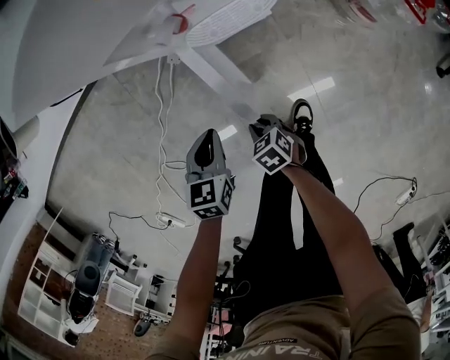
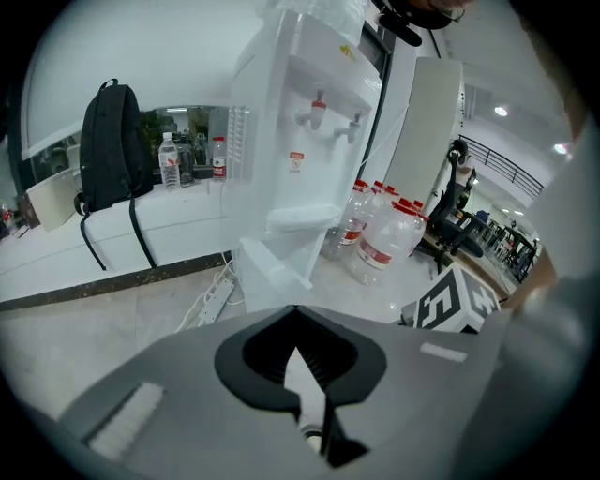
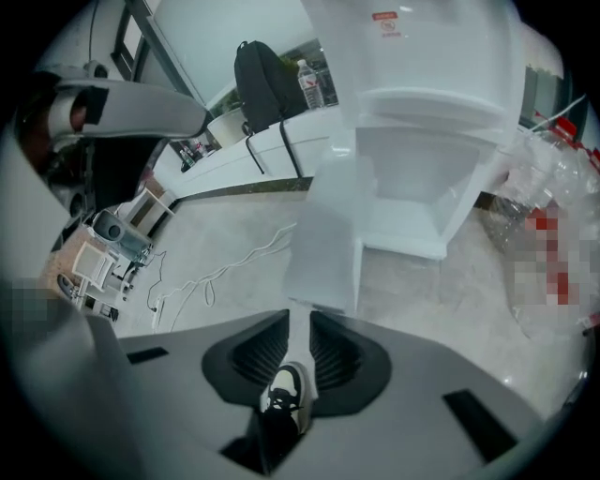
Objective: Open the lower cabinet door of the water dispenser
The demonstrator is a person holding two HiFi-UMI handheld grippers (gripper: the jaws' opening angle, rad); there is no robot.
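Note:
The white water dispenser (image 3: 422, 112) stands just ahead of both grippers. Its lower cabinet (image 3: 412, 192) gapes open, and the cabinet door (image 3: 326, 246) is swung out towards me. In the left gripper view the dispenser (image 2: 305, 112) shows its taps, with the door (image 2: 270, 265) hanging open below. From the head view I see the dispenser's top (image 1: 225, 20) and the door's edge (image 1: 211, 74). My left gripper (image 1: 206, 143) (image 2: 295, 314) is shut on nothing. My right gripper (image 1: 261, 126) (image 3: 298, 317) is open by a narrow gap, empty, short of the door.
A black backpack (image 2: 112, 150) leans on a white counter with small bottles (image 2: 169, 159). Large water jugs (image 2: 384, 239) stand on the floor right of the dispenser. A power strip and cable (image 1: 172, 221) lie on the tiles. My own shoe (image 1: 302, 116) is under the right gripper.

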